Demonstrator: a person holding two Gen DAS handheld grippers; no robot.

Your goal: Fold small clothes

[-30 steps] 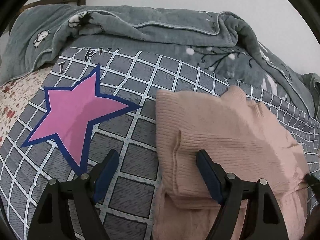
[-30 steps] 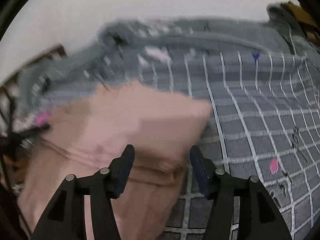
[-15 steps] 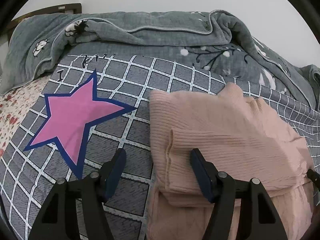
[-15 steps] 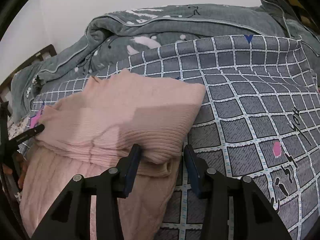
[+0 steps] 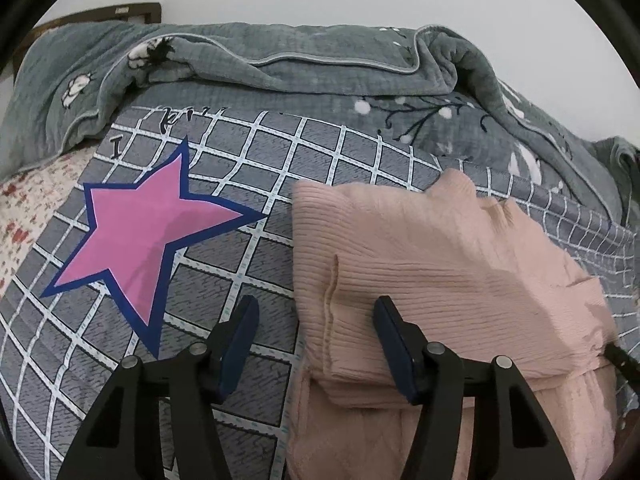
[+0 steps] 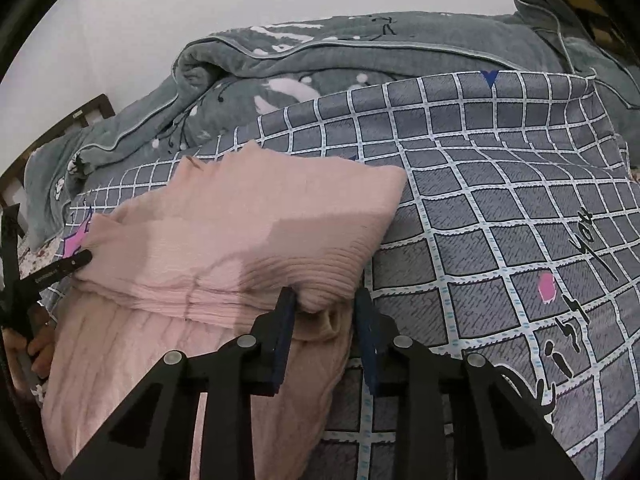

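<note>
A pink ribbed knit garment [image 5: 432, 264] lies folded over on the grey checked bedspread [image 5: 240, 184]. My left gripper [image 5: 316, 336] is open, its jaws straddling the garment's left folded edge, one finger on the bedspread side, one over the knit. In the right wrist view the same garment [image 6: 248, 220] fills the left half. My right gripper [image 6: 326, 312] is open, jaws narrowed around the garment's near right corner, with cloth between them. The left gripper's fingertip [image 6: 64, 266] shows at that view's left edge.
A rumpled grey-green quilt [image 5: 280, 64] lies along the far side of the bed. A pink star print [image 5: 140, 232] is on the bedspread left of the garment. A wooden headboard [image 5: 96, 14] and white wall stand behind. A floral sheet [image 5: 28, 196] shows far left.
Both grippers have drawn back towards the garment's near edge. The right gripper's jaws have narrowed around the garment's corner. The left gripper's jaws have closed a little.
</note>
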